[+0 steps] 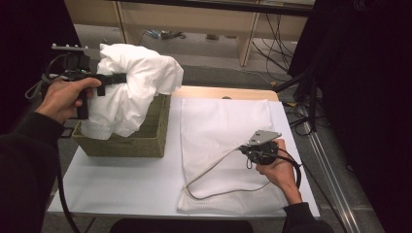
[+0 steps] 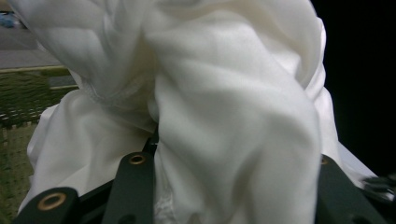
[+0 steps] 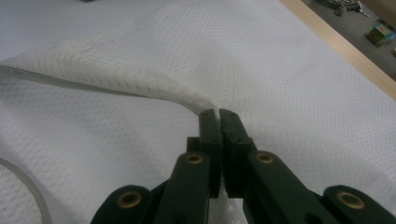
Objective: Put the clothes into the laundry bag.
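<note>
Bunching in left claw [image 1: 118, 77]: crumpled white cloth [image 1: 133, 82].

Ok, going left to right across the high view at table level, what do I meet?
Left gripper shut on the white garment → woven basket → white mesh bag → right gripper pinching that bag.
</note>
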A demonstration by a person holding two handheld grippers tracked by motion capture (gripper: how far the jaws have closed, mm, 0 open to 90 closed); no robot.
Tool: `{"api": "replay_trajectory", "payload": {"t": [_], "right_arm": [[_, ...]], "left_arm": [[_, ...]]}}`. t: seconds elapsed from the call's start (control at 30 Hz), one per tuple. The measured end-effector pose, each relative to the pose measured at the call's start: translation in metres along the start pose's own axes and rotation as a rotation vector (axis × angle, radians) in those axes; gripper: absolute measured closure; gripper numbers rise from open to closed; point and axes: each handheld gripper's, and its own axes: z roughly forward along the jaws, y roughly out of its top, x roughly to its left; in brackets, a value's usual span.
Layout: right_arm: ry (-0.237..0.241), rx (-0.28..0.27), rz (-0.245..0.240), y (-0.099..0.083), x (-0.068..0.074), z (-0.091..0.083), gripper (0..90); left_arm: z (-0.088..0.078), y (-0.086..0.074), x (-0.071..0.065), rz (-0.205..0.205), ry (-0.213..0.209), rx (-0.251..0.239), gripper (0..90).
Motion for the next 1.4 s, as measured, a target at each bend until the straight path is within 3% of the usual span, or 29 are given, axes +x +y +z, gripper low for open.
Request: {"api": "replay_trajectory", "payload": {"t": [0.07,0.1,0.17,0.23,0.27,0.37,0.43,0.47,0.5,0.57,0.6,0.63,0.77,0.83,1.03,1.2,1.3,1.4], "right_arm": [[0.001,0.0,0.004,0.0,-0.001,0.001,89.6],[-0.004,0.008,0.032,0.0,0.001,0.0,89.6],[0.001,0.007,0.005,0.001,-0.002,0.001,89.7],[-0.007,0.018,0.035,0.0,-0.001,0.001,89.6],[-0.01,0.007,0.008,0.0,-0.004,0.003,89.6],[-0.007,0.016,0.016,0.0,-0.007,0.006,89.6],[-0.008,0.017,0.043,0.0,-0.007,0.007,89.7],[-0.007,0.007,0.013,0.0,-0.01,0.009,89.7],[-0.01,0.029,0.065,0.0,-0.009,0.008,89.7],[-0.01,0.021,0.037,0.0,-0.014,0.011,89.7],[-0.02,0.031,0.078,0.0,-0.014,0.011,89.6],[-0.015,0.022,0.041,0.0,-0.018,0.013,89.7],[-0.025,0.025,0.073,0.0,-0.024,0.013,89.7],[-0.032,0.013,0.06,0.001,-0.028,0.013,89.7],[-0.04,-0.005,0.068,0.005,-0.03,0.005,89.7],[-0.047,-0.02,0.049,0.012,-0.026,-0.001,89.7],[-0.04,-0.035,0.029,0.018,-0.023,-0.006,89.7],[-0.048,-0.05,0.01,0.025,-0.018,-0.014,89.7]], "left_arm": [[-0.007,-0.003,-0.013,0.011,-0.034,-0.001,56.4],[-0.01,-0.004,-0.018,0.023,-0.048,0.003,56.4],[-0.016,-0.008,-0.032,0.035,-0.085,0.005,56.4],[-0.022,-0.014,-0.044,0.04,-0.12,0.003,56.4],[-0.024,-0.017,-0.051,0.046,-0.134,0.004,56.4],[-0.026,-0.031,-0.07,0.075,-0.158,0.017,56.3],[-0.027,-0.042,-0.082,0.086,-0.182,0.028,56.4],[-0.027,-0.049,-0.088,0.086,-0.206,0.028,56.4],[-0.027,-0.054,-0.091,0.088,-0.217,0.03,56.3],[-0.027,-0.067,-0.1,0.085,-0.246,0.042,56.3],[-0.027,-0.074,-0.105,0.089,-0.266,0.053,56.3],[-0.027,-0.082,-0.11,0.09,-0.292,0.064,56.3],[-0.024,-0.108,-0.125,0.108,-0.344,0.099,56.3],[-0.022,-0.121,-0.133,0.108,-0.378,0.121,56.3],[-0.004,-0.154,-0.153,0.097,-0.452,0.179,56.2],[0.025,-0.169,-0.169,0.108,-0.509,0.231,56.0],[0.044,-0.174,-0.174,0.089,-0.516,0.239,55.9],[0.062,-0.176,-0.175,0.082,-0.473,0.228,55.8]]}}
